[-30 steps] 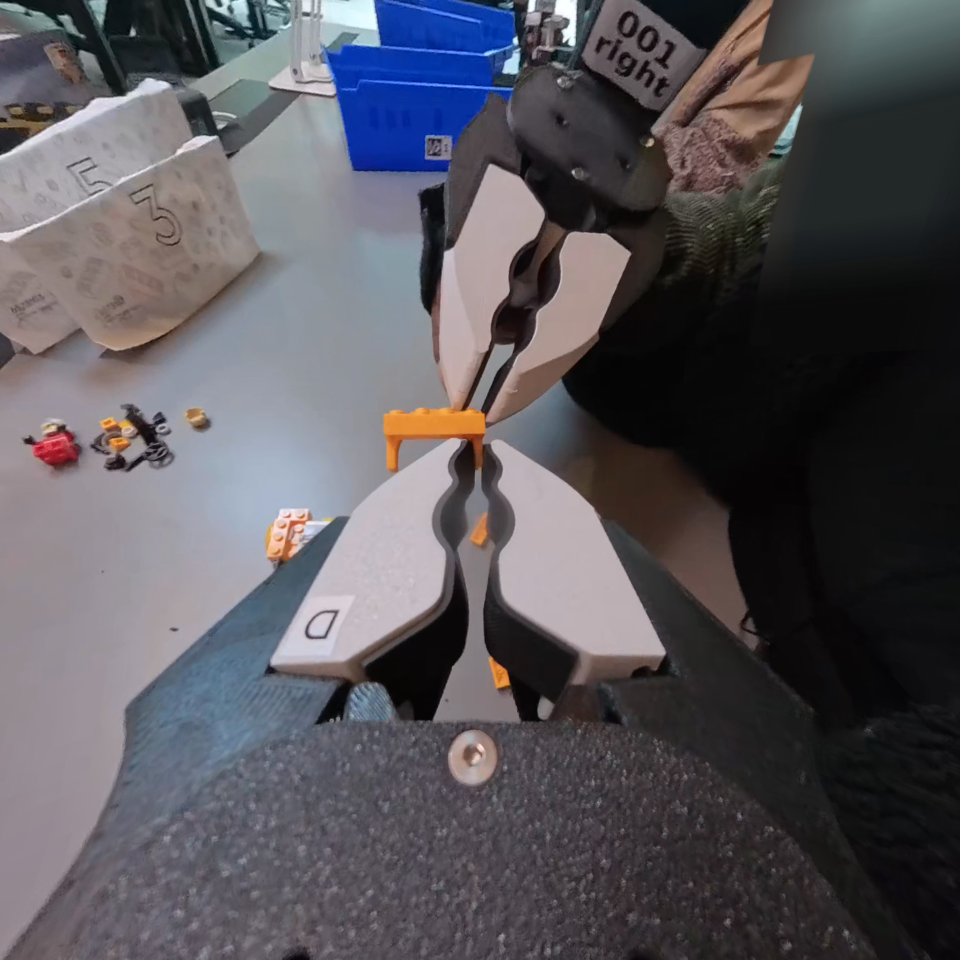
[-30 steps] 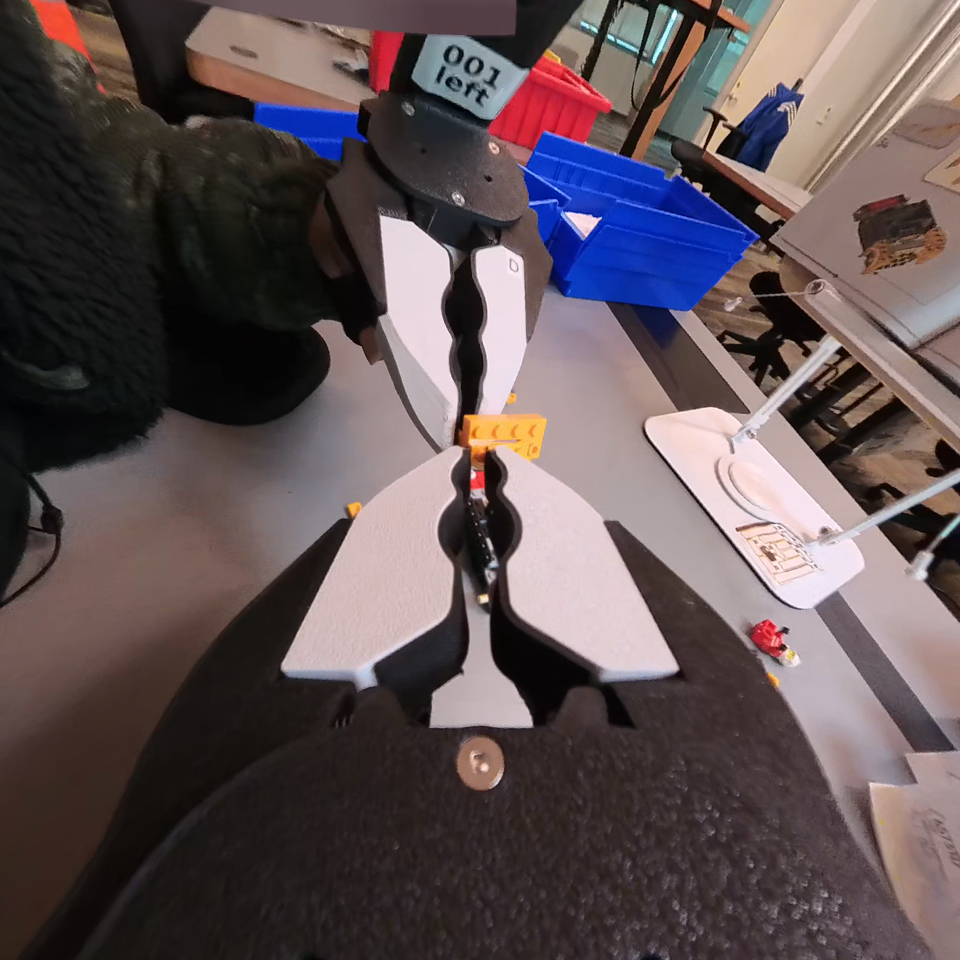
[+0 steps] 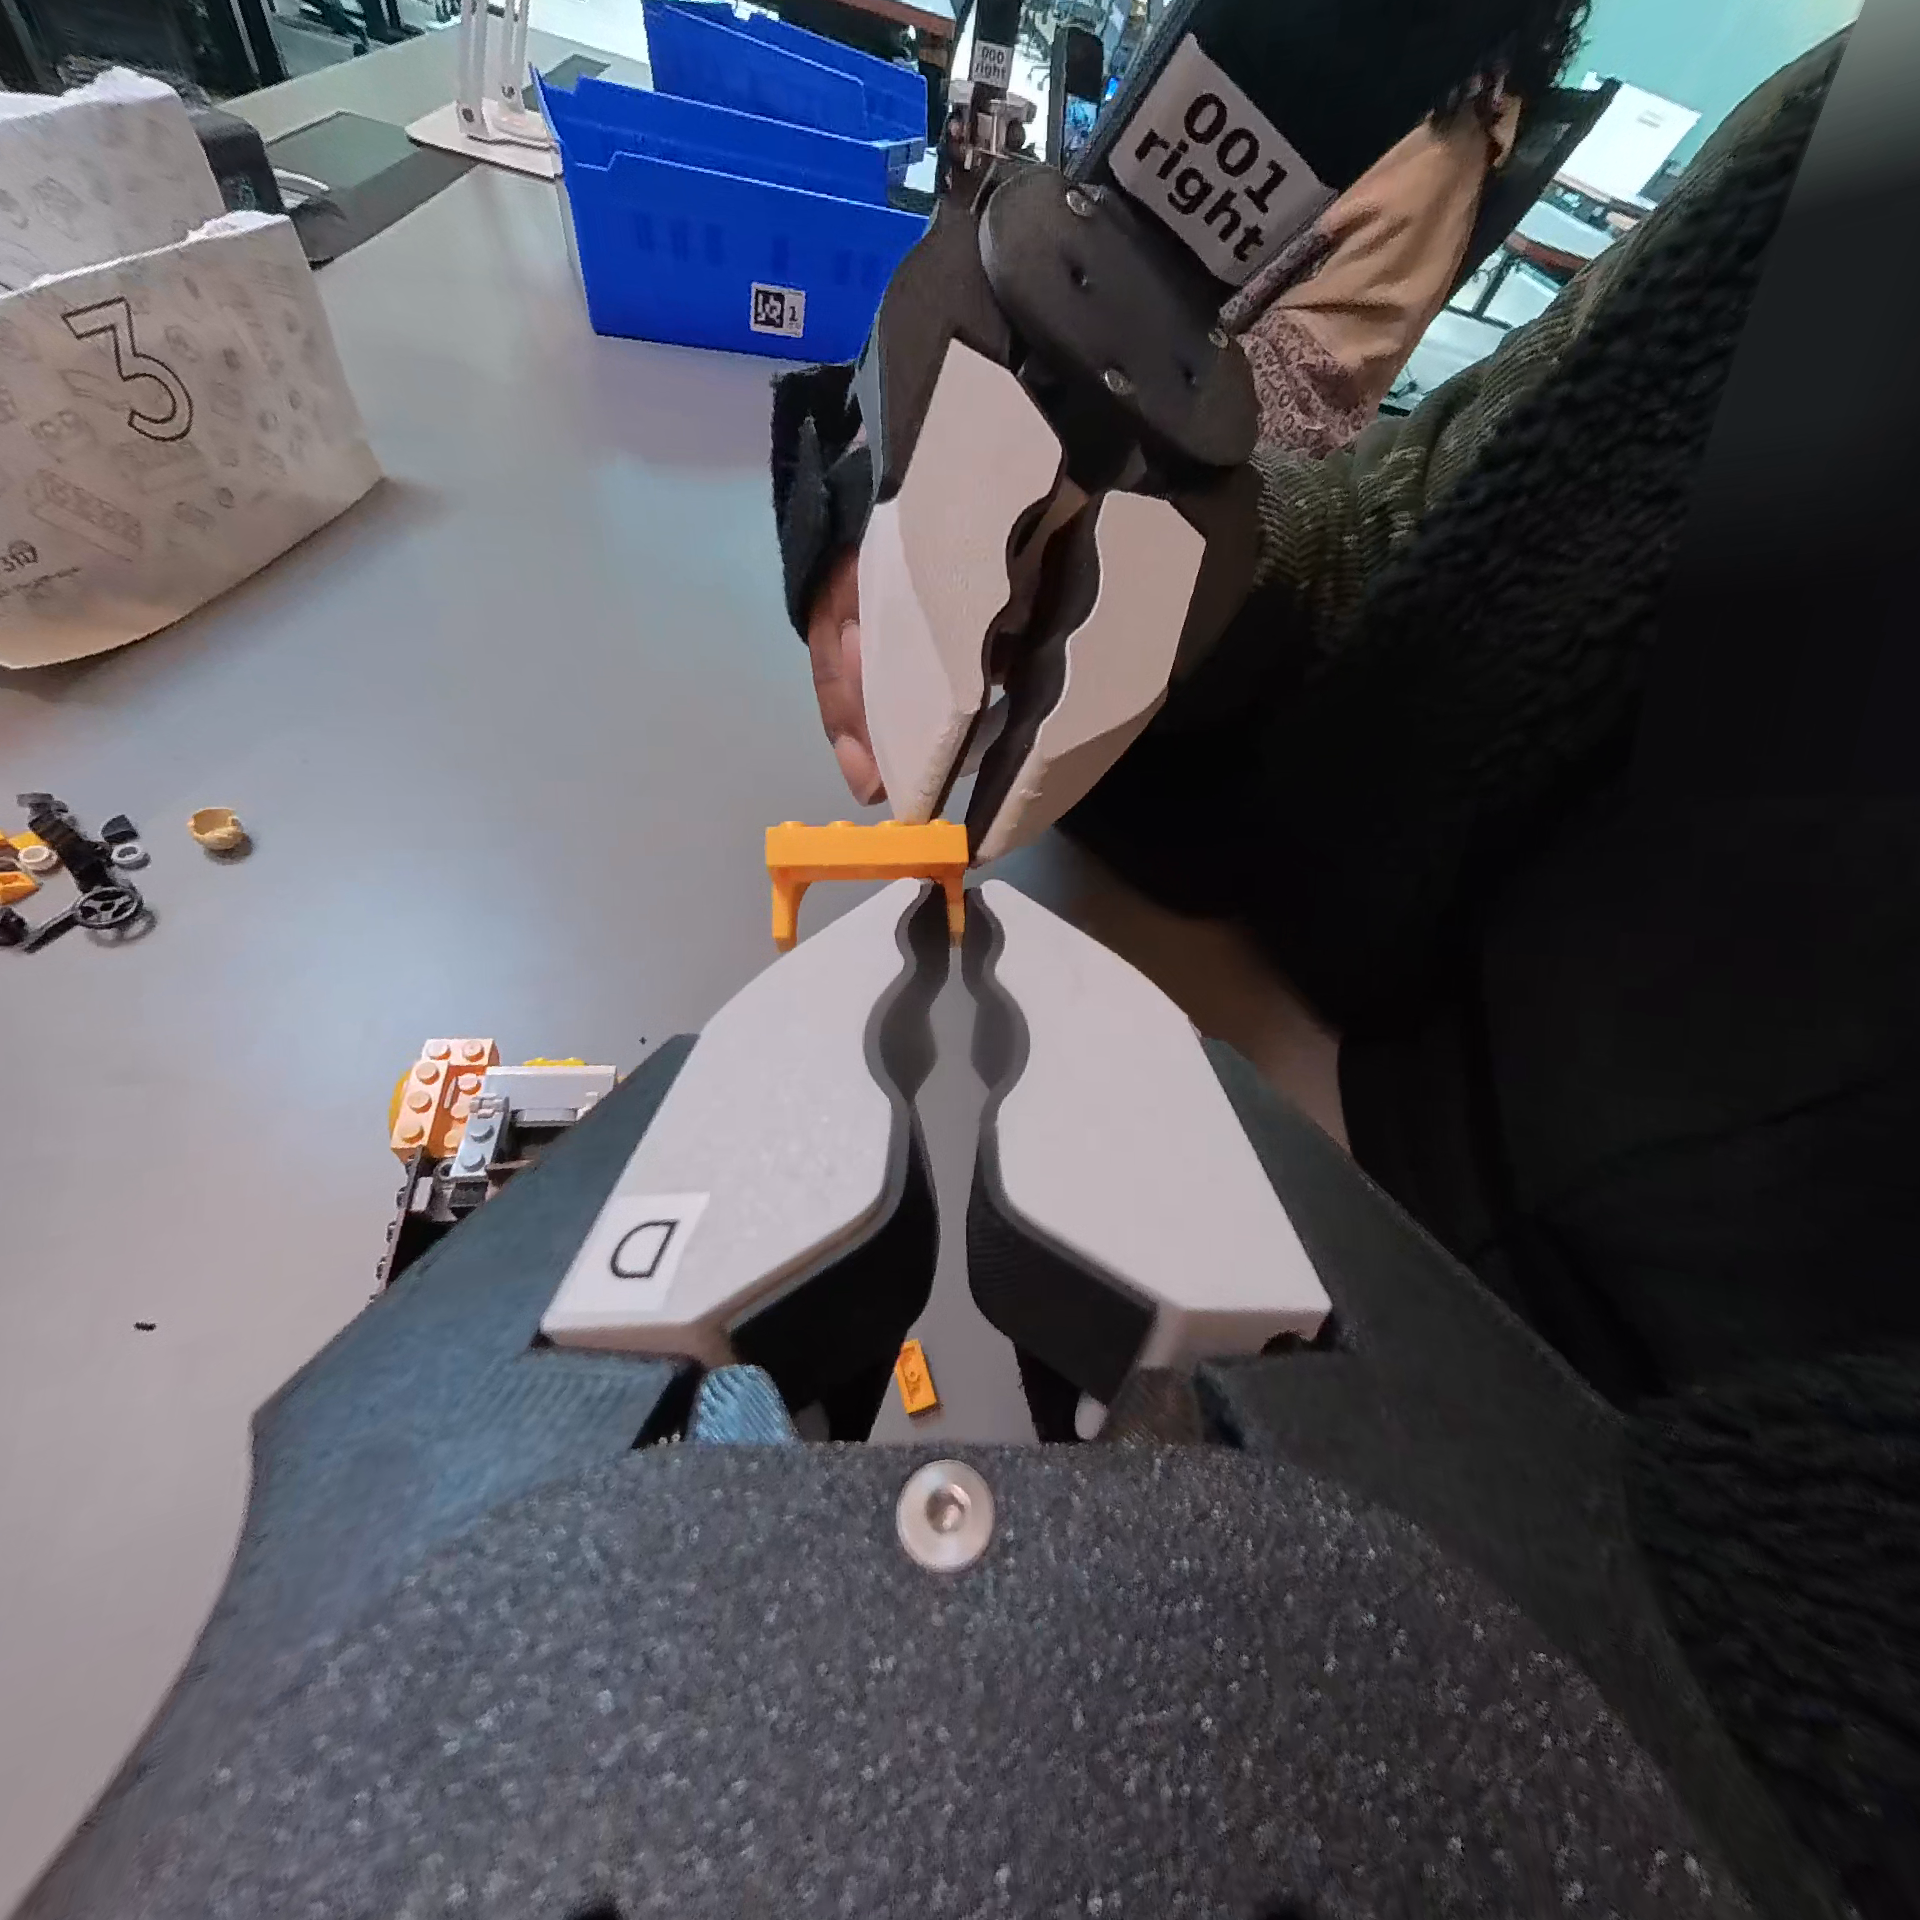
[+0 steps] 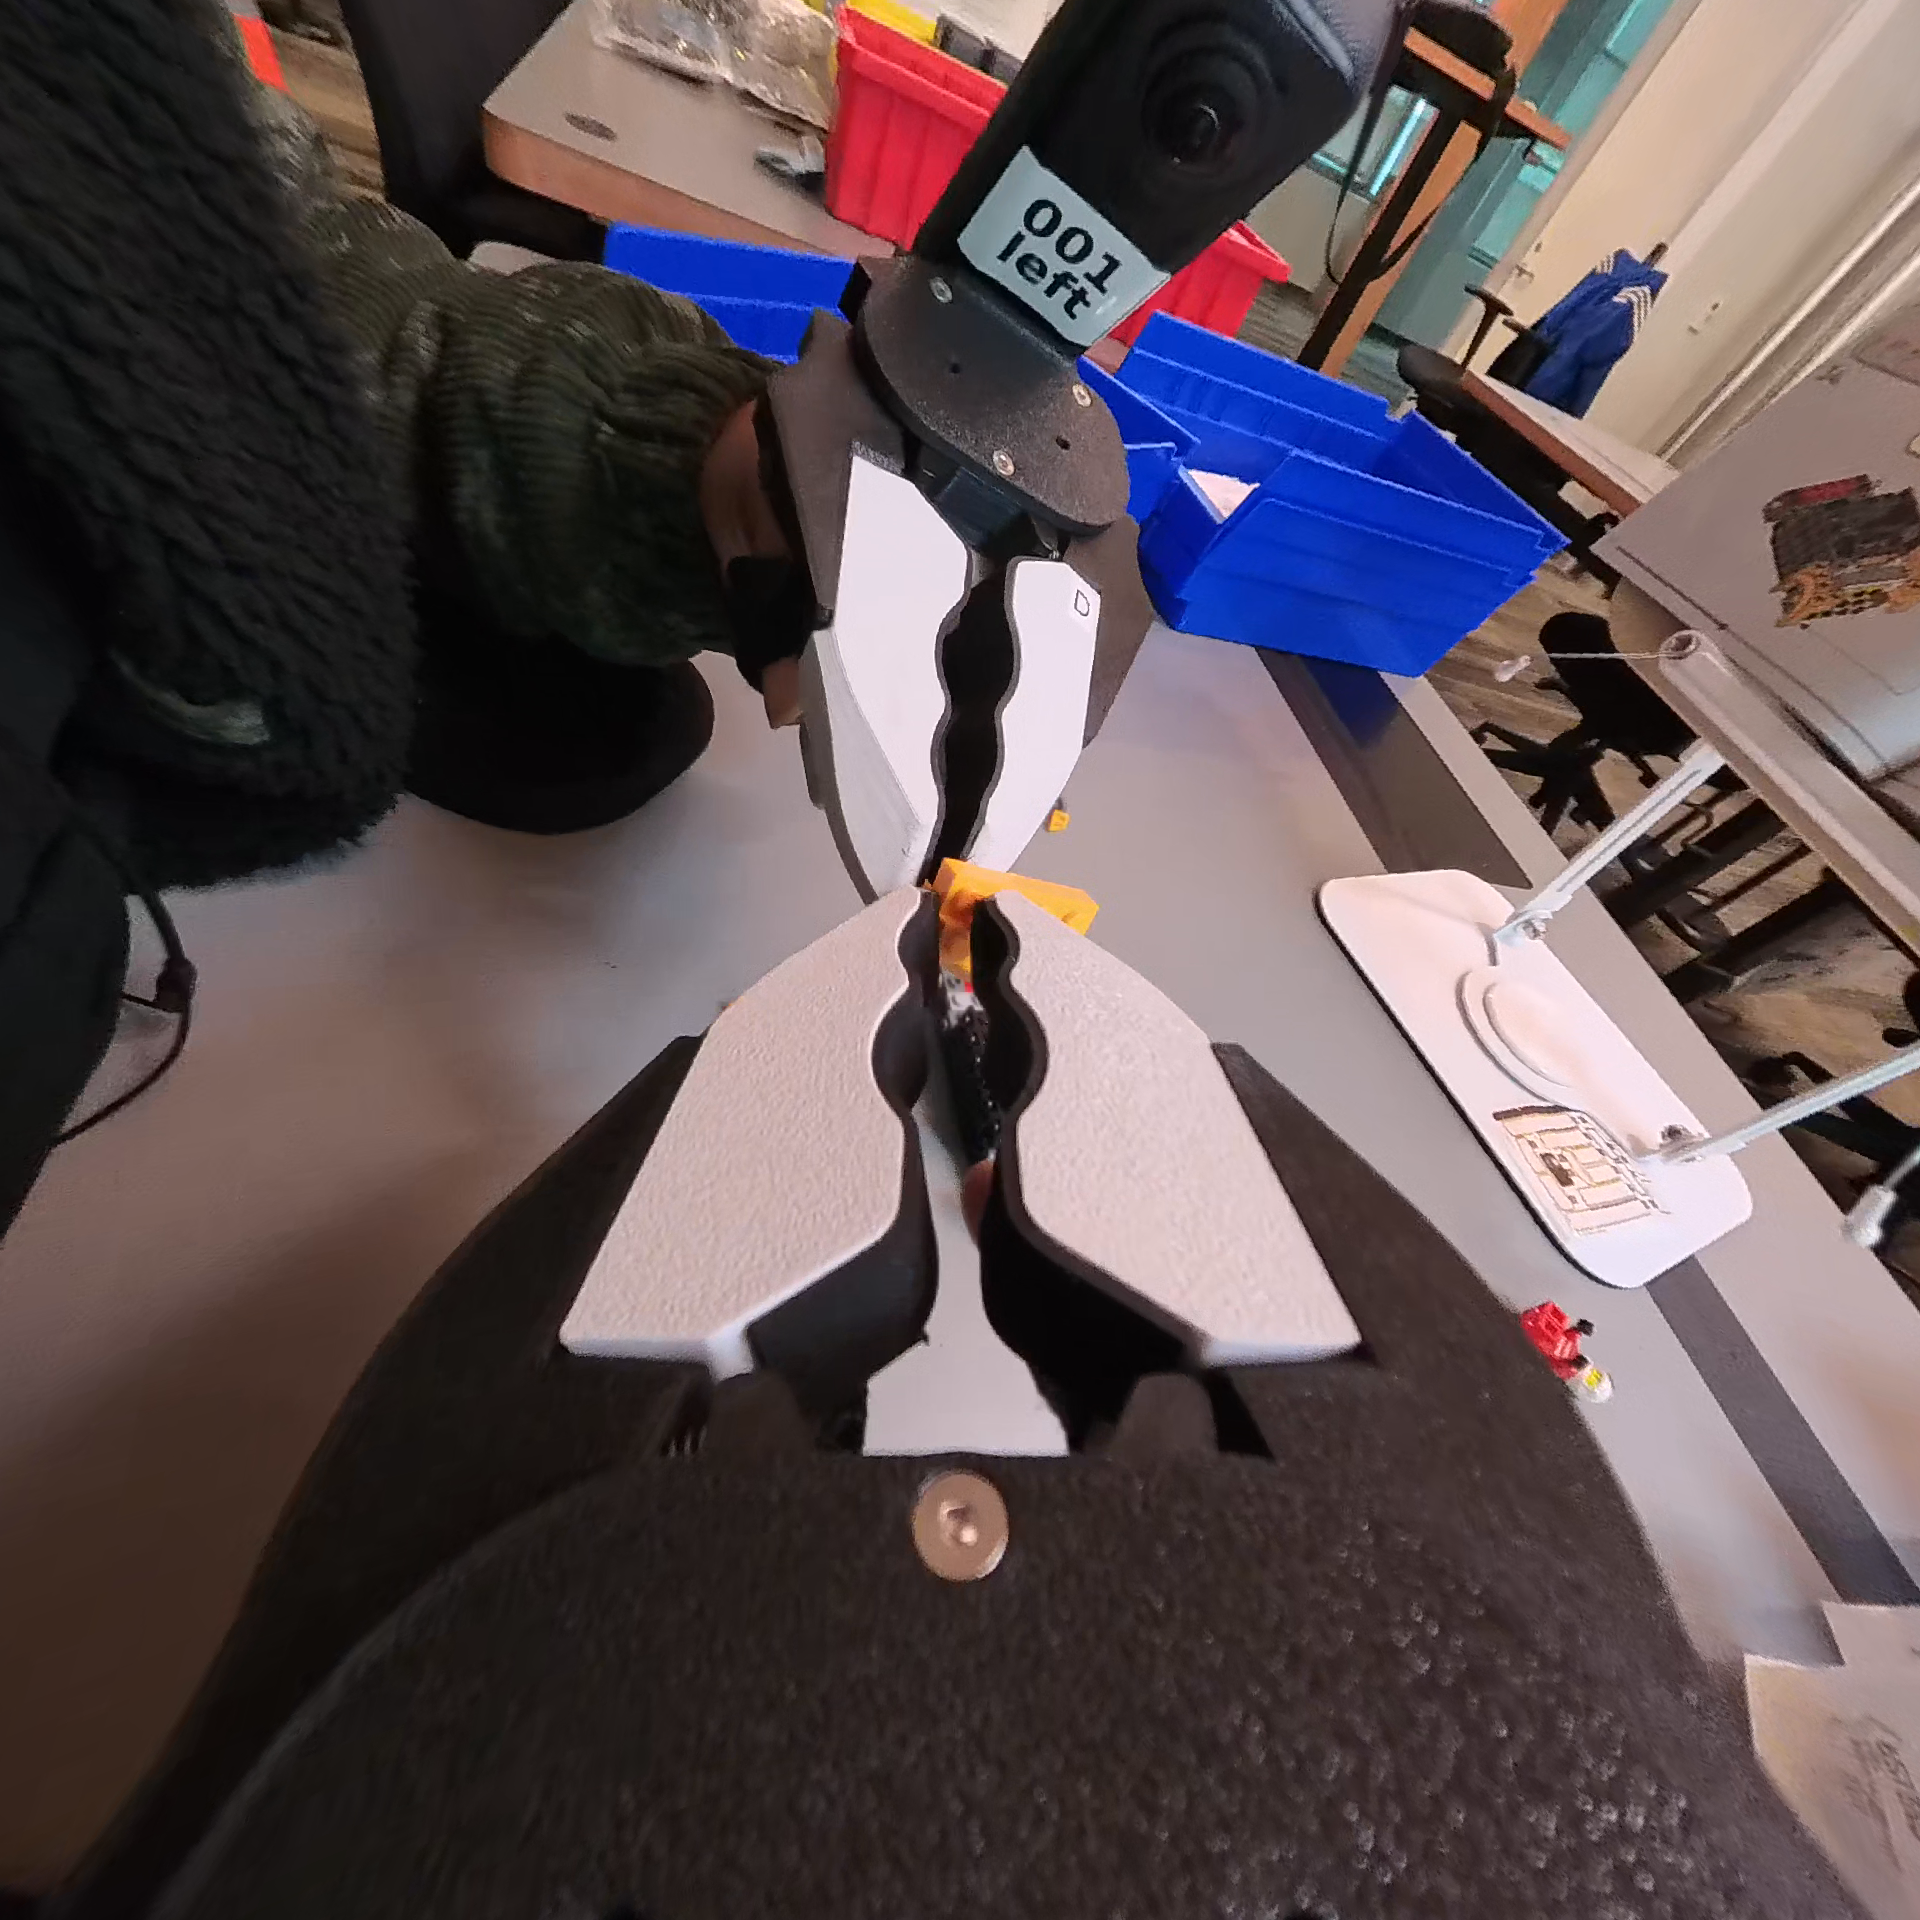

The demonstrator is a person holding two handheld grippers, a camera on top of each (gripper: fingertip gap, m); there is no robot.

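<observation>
We see the arch brick [image 3: 868, 850] above the table [image 3: 520, 644], between the two grippers meeting tip to tip: the left gripper [image 3: 948, 896] below grips its leg, the right gripper [image 3: 951, 831] above pinches its end. Left lie loose parts [image 3: 78, 873] and paper bags [image 3: 156, 436]; behind stand bins [image 3: 727, 249]; a partial build [image 3: 468, 1112] sits near left.

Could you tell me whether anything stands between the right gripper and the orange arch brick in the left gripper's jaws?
Nothing visible does. The right gripper has its jaws around one end of the orange arch brick, right above the leg that the left gripper pinches, so the two sets of fingertips nearly touch.
</observation>
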